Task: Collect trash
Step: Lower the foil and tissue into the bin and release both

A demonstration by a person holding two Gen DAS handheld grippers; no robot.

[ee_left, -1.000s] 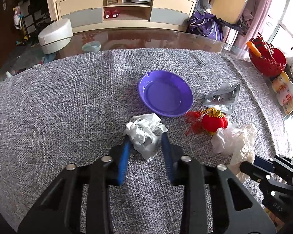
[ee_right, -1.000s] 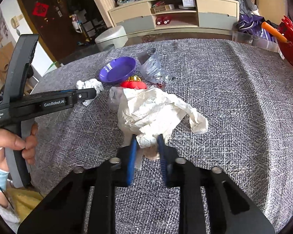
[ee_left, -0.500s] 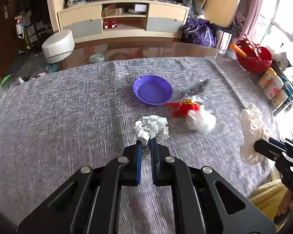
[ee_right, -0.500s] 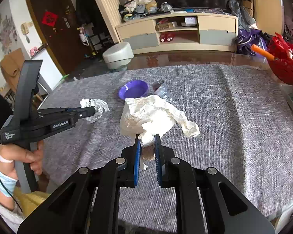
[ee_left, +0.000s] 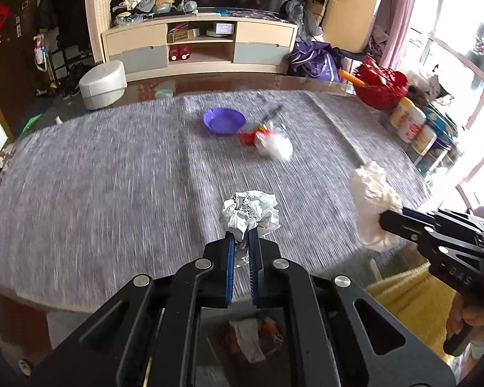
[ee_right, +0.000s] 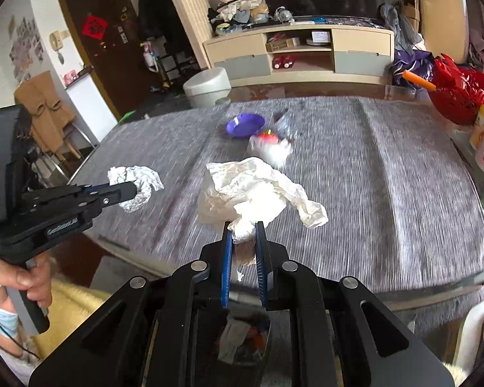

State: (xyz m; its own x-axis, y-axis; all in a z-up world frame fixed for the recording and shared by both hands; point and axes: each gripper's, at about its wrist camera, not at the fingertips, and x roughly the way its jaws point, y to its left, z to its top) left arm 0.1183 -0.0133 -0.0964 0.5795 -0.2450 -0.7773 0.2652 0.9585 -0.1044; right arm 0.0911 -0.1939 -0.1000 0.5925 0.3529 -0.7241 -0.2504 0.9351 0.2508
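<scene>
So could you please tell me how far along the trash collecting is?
Some trash already lies in the bin below. In hand: the left tool grips a paper ball, the right tool a tissue wad. Left on the table: a white bag and wrapper.

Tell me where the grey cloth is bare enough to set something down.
Bare: the wide stretch left of the purple bowl, and the right side between the clutter and the red basket. Crowded: beside the bowl, where the red ornament and the clear plastic bag lie bunched together.
</scene>
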